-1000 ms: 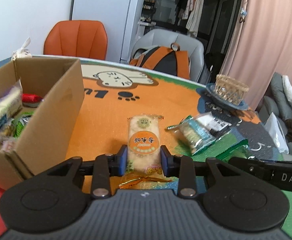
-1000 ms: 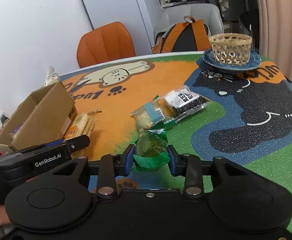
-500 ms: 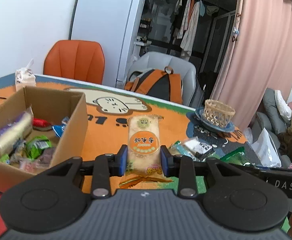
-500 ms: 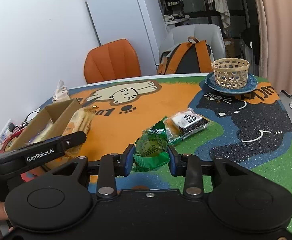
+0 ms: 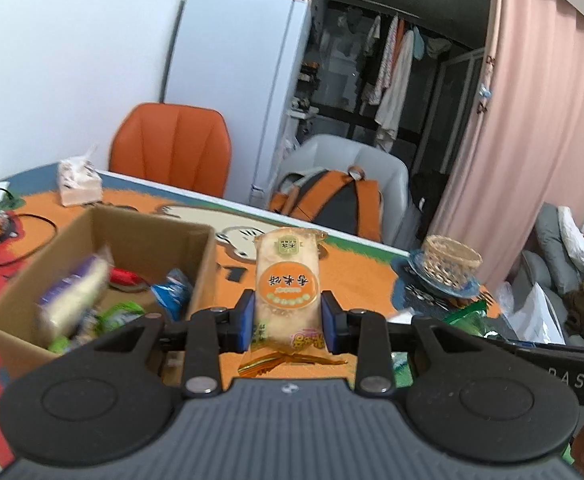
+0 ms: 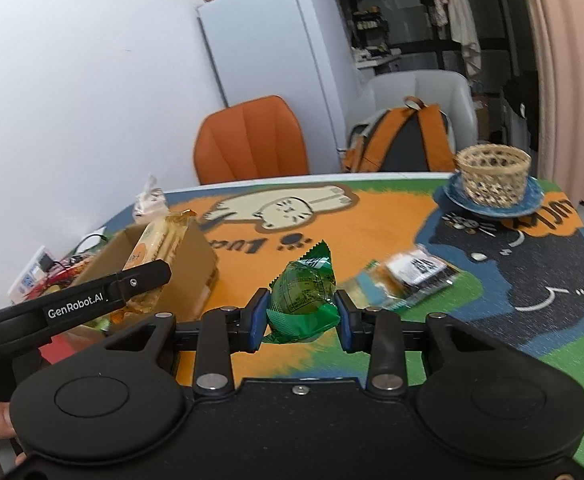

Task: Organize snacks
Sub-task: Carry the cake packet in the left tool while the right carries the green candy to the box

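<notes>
While the left wrist view looked into the cardboard box point(image 5: 140, 240) at packets inside, only the right showed loose packets point(image 6: 407, 276) beyond it. Left gripper point(image 5: 288, 320) clamped the rice cracker point(image 5: 286, 280), long axis pointing away, beside the box. Right gripper point(image 6: 301, 320) clamped the green snack point(image 6: 303, 304). Both had risen since earlier.

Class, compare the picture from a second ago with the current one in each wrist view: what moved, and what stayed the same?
Both grippers rose from the table. The left gripper carried its rice cracker packet up beside the cardboard box; the right gripper lifted its green snack packet. Nothing was grabbed or released. The packets on the mat and the wicker basket stayed put.
</notes>
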Demonstrator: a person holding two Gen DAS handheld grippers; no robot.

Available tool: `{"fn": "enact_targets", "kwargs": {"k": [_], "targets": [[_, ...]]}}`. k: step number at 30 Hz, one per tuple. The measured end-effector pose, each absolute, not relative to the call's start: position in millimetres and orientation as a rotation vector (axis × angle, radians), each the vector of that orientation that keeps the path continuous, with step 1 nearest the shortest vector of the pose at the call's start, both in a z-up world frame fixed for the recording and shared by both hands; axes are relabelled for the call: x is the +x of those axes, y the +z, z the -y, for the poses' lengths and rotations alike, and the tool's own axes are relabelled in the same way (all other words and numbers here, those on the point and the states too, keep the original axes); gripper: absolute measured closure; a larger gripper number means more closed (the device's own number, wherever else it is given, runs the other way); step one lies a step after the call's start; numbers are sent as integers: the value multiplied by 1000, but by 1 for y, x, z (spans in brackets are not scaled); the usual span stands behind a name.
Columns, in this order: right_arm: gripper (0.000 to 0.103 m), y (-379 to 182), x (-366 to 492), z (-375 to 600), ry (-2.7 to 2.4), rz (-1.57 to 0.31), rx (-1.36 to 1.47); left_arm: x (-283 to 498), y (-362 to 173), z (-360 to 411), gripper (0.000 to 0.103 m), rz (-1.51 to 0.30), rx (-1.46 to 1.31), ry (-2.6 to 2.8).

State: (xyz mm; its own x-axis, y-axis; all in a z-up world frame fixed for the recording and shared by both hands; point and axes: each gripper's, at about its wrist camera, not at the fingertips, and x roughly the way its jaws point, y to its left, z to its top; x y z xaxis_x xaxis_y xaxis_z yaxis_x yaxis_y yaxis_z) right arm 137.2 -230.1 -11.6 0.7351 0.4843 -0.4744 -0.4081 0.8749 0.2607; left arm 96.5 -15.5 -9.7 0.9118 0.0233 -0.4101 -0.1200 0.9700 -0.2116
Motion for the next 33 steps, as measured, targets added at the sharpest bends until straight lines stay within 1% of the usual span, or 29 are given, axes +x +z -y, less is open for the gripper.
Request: {"fn": "enact_targets", "kwargs": {"k": [17, 33], "targets": [[68, 7, 143, 151, 645, -522, 125, 81, 6, -58, 71, -383, -251, 225], [67, 7, 160, 97, 720, -549, 91, 100, -12, -104, 71, -435, -293, 279]]}}
